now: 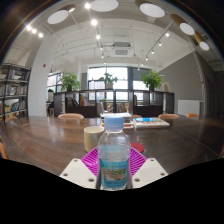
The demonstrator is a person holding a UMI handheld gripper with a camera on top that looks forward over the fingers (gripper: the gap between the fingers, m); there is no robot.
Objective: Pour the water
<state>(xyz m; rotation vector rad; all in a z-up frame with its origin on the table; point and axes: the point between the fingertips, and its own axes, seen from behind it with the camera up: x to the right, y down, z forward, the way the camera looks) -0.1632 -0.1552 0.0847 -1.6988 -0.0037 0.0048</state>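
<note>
A clear plastic water bottle (113,158) with a pale blue cap and a blue-green label stands upright between my gripper's (113,166) two fingers. The magenta pads (92,160) press against both sides of it, so the fingers are shut on it. A light-coloured cup (93,137) stands on the brown wooden table (45,140) just beyond the bottle, slightly to its left. The bottle's base is hidden below the fingers, so I cannot tell whether it rests on the table.
A flat book or papers (152,123) lie on the table beyond the bottle to the right. Chairs (71,117) line the far side of the table. Bookshelves (12,92) stand at the left, potted plants (108,78) and windows at the back.
</note>
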